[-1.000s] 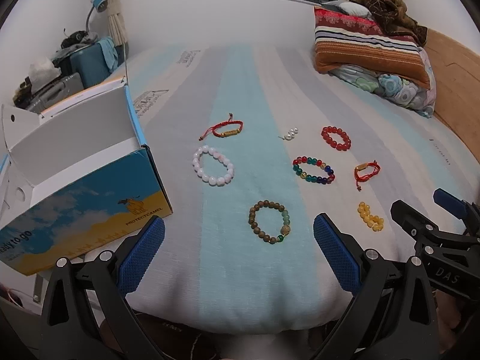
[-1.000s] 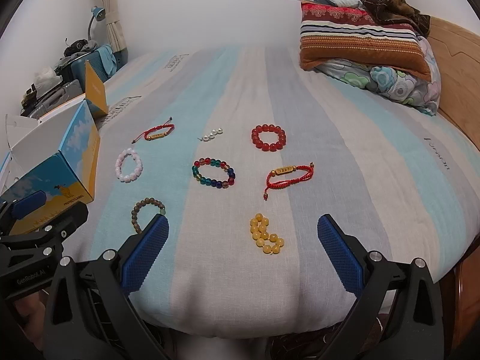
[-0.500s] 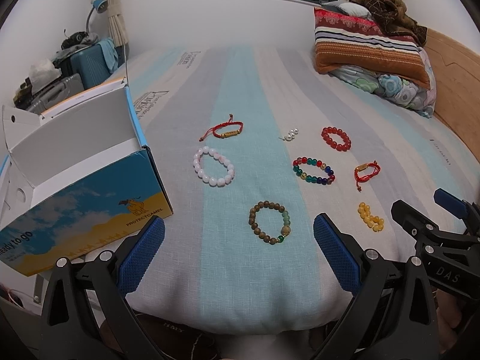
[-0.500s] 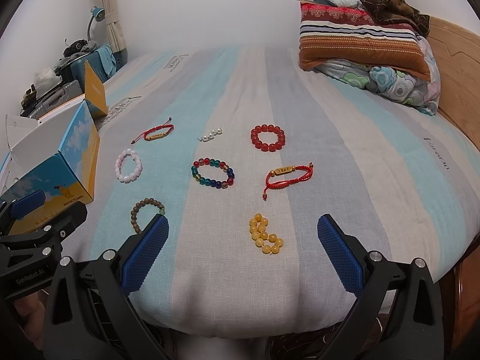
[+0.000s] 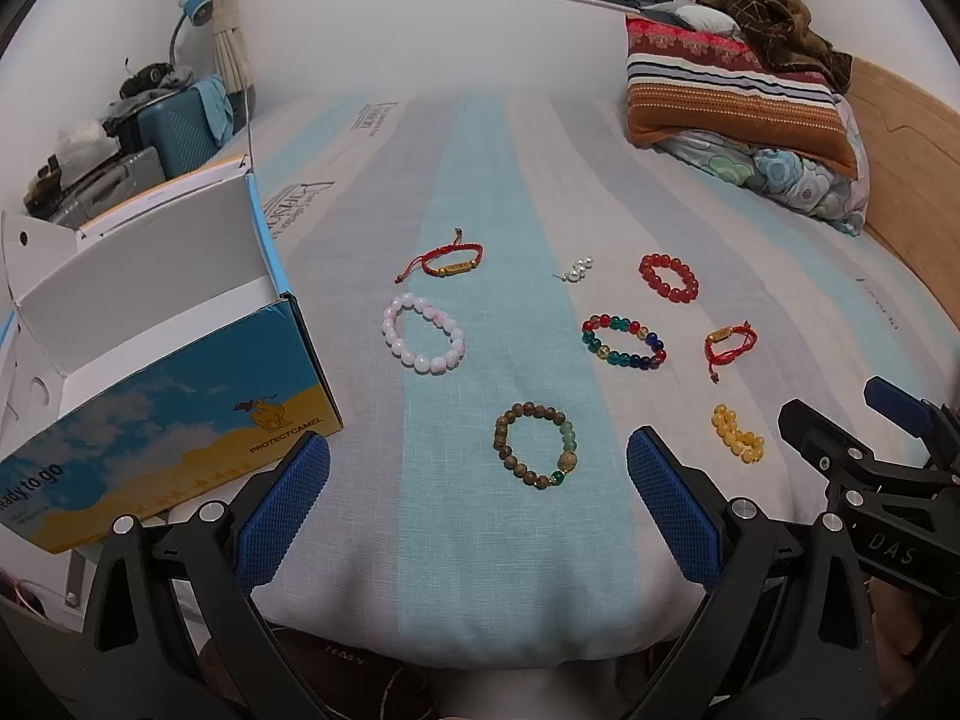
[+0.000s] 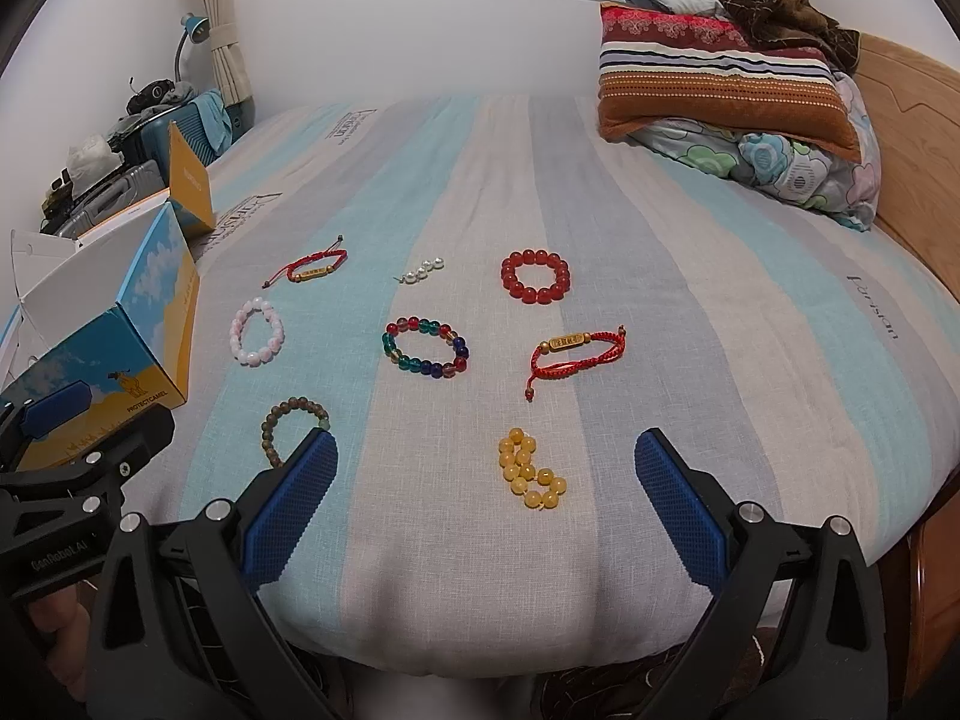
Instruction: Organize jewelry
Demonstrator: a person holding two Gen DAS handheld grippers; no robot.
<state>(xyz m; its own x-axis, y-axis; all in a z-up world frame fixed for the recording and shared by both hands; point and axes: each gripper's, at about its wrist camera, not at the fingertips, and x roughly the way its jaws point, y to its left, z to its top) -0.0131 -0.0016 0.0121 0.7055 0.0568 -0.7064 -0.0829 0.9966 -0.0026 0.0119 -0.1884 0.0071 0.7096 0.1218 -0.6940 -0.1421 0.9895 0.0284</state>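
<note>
Left wrist view: brown bead bracelet (image 5: 536, 445) lies between wide-spread, empty fingers (image 5: 282, 507).

The left tongs (image 5: 478, 492) hang spread wide and empty over the bed (image 5: 480, 570) edge, the brown bead bracelet (image 5: 536, 445) lying just beyond, the open box (image 5: 162, 384) at left.

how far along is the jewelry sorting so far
Nothing looks done: the visible part of the box shows no jewelry. Nothing is in hand; the left gripper and right gripper are open and hover short of the pieces. All eight pieces, from the brown bracelet to the yellow beads, lie on the bed.
</note>
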